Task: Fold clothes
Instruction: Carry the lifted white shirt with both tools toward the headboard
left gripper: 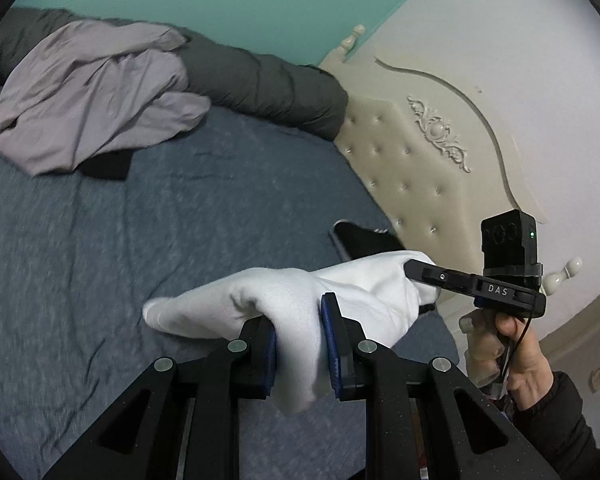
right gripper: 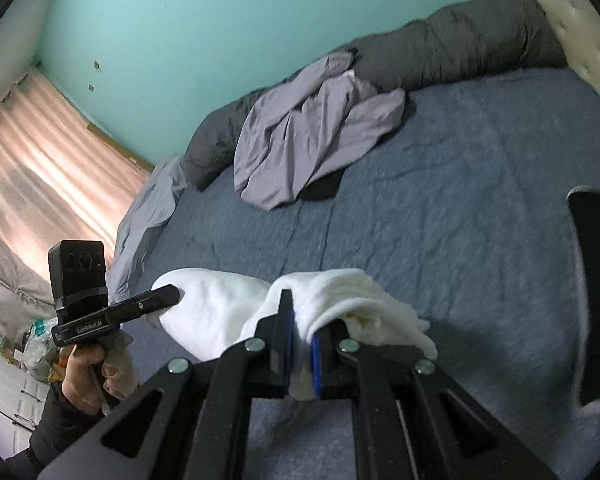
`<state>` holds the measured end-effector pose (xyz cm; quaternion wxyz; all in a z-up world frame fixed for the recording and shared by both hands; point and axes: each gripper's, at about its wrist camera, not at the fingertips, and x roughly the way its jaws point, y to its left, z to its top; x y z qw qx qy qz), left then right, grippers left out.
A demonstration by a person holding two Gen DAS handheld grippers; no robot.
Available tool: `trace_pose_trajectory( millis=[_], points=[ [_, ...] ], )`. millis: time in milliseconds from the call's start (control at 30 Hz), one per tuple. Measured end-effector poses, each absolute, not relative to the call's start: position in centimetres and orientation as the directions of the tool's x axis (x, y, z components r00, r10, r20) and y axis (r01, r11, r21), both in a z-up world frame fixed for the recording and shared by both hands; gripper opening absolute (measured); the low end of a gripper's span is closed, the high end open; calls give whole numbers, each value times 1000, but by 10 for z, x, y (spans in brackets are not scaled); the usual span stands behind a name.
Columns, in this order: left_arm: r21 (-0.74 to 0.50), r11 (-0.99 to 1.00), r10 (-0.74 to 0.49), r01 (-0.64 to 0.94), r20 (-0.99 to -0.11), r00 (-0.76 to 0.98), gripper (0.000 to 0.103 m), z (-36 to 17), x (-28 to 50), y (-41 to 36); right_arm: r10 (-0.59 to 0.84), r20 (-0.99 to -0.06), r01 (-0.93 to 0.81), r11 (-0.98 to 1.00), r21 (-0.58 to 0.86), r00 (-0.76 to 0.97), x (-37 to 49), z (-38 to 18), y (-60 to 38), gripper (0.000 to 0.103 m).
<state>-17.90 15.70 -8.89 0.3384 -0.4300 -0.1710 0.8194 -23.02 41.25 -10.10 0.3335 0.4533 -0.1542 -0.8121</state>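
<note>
Handling: white garment [left gripper: 284, 304] soft, light, limp, sags above bed [left gripper: 180, 208]
Left claw [left gripper: 300, 340]: clamped on bunched fabric
Right claw [right gripper: 300, 340]: clamped likewise
Hold: edges

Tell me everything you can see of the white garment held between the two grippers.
The white garment, soft knit or fleece by its look, hangs bunched and creased above the blue bedsheet, apparently clear of it. The left gripper clamps one bunched part between its blue-padded jaws; the right gripper pinches another. A rounded end sticks out sideways. What kind of garment it is cannot be told.
</note>
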Motion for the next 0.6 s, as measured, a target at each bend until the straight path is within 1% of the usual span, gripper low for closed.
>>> trace_pose_trajectory(
  millis=[267,433,600],
  points=[
    [-560,-678,734,-476,-556,-391,21,-56,-225,228,-643,-606,370,-766,526,-468,-278,-60,479,6],
    [-568,-646,761,-510,-528,-377,21,-42,-247,280,-599,-614,352,-800,485,-514,-304,-39,520,6],
    [-557,-634,769,-536,-522,-368,21,-31,-272,336,-545,-625,323,-837,441,-559,-332,-24,565,6]
  ],
)
